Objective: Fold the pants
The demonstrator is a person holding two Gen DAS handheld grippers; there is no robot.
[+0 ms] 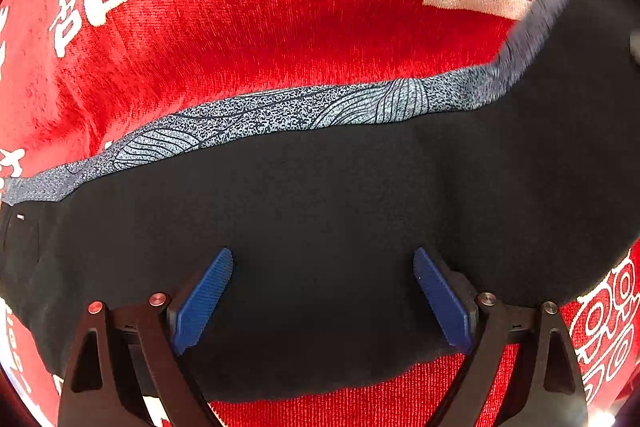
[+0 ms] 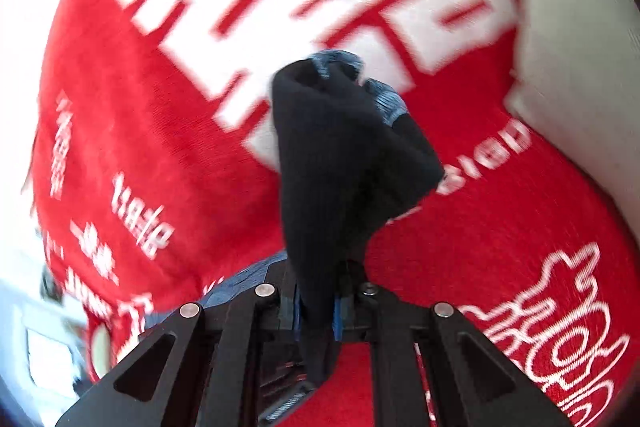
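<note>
Black pants (image 1: 320,195) with a blue-grey patterned band (image 1: 280,115) along the far edge lie across a red cloth. My left gripper (image 1: 322,263) hovers over the black fabric, its blue pads (image 1: 204,299) spread wide with nothing pinched between them. At the upper right of the left wrist view the pants lift off the cloth and blur. In the right wrist view my right gripper (image 2: 316,311) is shut on a bunched fold of the pants (image 2: 336,155). That fold stands up from between the pads, and the patterned band (image 2: 384,99) shows at its top.
The red cloth (image 1: 280,7) with large white characters covers the surface under the pants. A pale bare surface (image 2: 580,67) shows beyond the cloth's right edge in the right wrist view. At the lower left of that view lie blurred light objects.
</note>
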